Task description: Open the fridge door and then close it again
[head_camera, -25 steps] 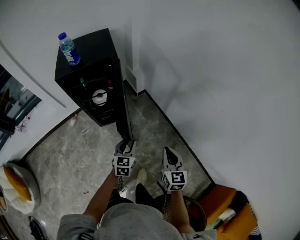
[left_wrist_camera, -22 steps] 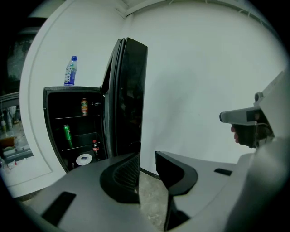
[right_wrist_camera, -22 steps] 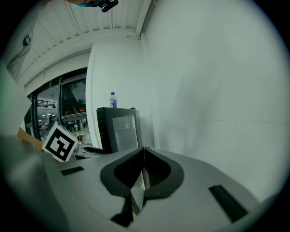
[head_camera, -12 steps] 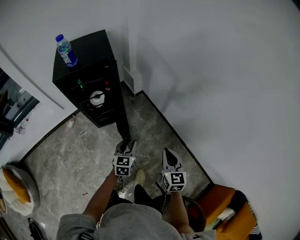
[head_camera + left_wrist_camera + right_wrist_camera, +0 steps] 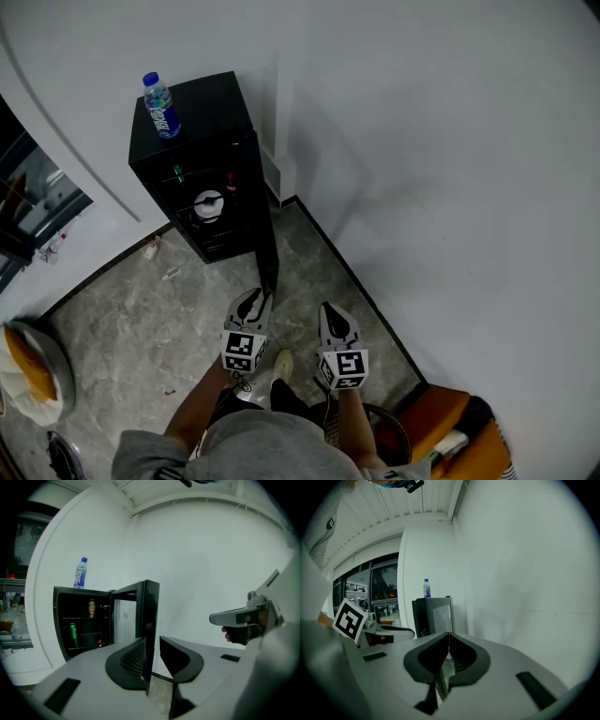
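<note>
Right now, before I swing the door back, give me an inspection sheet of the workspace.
Surface: grey stone floor.
Job's things: fridge with its door wide open; cans on its shelves; bottle upright on top.
Clutter: litter by the fridge's foot; basket at left; orange item at lower right.
Grippers: left gripper open, its jaws have just been closing, with the door edge between them and a gap at one pad; right gripper shut, empty.
Cables: nothing seen.
Surroundings: white wall behind and to the right; window at left.
</note>
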`<action>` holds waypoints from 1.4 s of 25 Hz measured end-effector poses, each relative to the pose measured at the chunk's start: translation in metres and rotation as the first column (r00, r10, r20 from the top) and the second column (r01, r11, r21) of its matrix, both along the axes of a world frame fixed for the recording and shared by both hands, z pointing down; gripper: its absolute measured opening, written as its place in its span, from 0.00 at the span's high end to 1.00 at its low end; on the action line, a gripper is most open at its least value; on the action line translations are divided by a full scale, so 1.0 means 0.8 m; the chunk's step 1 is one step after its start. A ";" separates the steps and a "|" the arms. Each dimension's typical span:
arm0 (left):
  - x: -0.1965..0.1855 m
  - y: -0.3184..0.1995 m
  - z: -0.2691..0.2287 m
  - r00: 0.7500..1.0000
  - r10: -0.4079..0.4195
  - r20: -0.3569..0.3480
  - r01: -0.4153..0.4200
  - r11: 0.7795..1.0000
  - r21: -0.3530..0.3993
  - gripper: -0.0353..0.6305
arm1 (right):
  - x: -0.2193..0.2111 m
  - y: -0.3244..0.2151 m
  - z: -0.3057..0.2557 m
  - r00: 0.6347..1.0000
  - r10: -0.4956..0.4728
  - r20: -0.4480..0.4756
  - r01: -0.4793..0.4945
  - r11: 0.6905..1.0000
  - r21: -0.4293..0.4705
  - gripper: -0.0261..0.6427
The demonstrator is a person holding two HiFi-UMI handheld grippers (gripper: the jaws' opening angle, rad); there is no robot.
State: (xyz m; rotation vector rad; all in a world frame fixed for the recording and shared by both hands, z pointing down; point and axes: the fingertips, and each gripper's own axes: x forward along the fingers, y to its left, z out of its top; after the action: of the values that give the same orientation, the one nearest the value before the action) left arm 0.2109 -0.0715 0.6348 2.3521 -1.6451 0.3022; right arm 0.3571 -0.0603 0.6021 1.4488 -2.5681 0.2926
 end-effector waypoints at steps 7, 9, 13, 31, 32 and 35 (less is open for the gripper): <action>-0.055 0.021 -0.060 0.998 -0.052 -0.028 0.054 0.996 0.074 0.82 | -0.043 0.011 -0.032 0.999 -0.042 0.016 0.041 0.998 0.038 0.92; -0.070 0.031 -0.074 0.997 -0.065 -0.043 0.068 0.994 0.089 0.83 | -0.057 0.015 -0.041 0.998 -0.060 0.017 0.059 0.997 0.053 0.92; -0.109 0.052 -0.093 0.992 -0.110 -0.065 0.116 0.988 0.103 0.84 | -0.086 0.022 -0.059 0.996 -0.088 0.033 0.086 0.994 0.074 0.92; -0.264 0.127 -0.137 0.965 -0.256 -0.059 0.262 0.955 0.139 0.90 | -0.231 0.060 -0.088 0.972 -0.228 0.052 0.223 0.971 0.082 0.92; -0.269 0.128 -0.139 0.964 -0.258 -0.061 0.265 0.954 0.142 0.90 | -0.237 0.062 -0.088 0.972 -0.231 0.051 0.227 0.971 0.082 0.92; -0.284 0.133 -0.141 0.961 -0.269 -0.069 0.276 0.950 0.147 0.92 | -0.253 0.067 -0.086 0.970 -0.239 0.049 0.234 0.969 0.084 0.92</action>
State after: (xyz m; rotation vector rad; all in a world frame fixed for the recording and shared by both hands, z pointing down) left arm -0.0161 0.0351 0.5223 2.1763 -2.0056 0.0643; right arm 0.1549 -0.0068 0.5330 1.1545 -2.7938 0.2060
